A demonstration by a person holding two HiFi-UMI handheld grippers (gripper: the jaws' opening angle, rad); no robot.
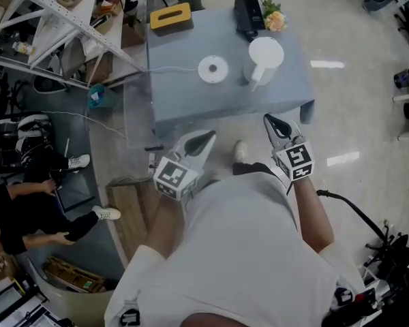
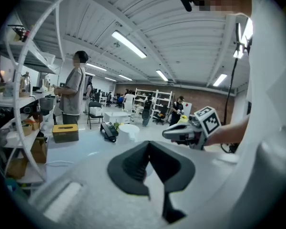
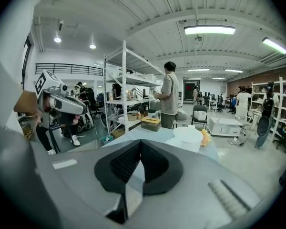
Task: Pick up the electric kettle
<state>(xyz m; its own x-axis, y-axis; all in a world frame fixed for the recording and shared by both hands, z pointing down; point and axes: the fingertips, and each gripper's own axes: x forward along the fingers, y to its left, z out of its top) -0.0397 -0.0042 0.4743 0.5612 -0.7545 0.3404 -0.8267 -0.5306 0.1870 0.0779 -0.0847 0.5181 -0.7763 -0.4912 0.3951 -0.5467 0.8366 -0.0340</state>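
This is a big open lab or workshop hall: ahead of the right gripper [image 3: 139,144] stand loaded white metal shelving racks [image 3: 125,87], a folding chair [image 3: 199,114] and a standing person [image 3: 170,97] under ceiling strip lights [image 3: 209,30].

Bright overhead light, fisheye-warped edges

R claw [image 3: 140,143] shut, empty, w/ kettle [image 3: 188,136] on table [image 3: 155,134] ahead.

We see the white plastic electric kettle [image 1: 264,58] standing upright on the right half of the grey-blue counter [image 1: 191,107], its lid closed. It is off its round white base [image 1: 213,69], which lies flat just to its left, near it but not touching.
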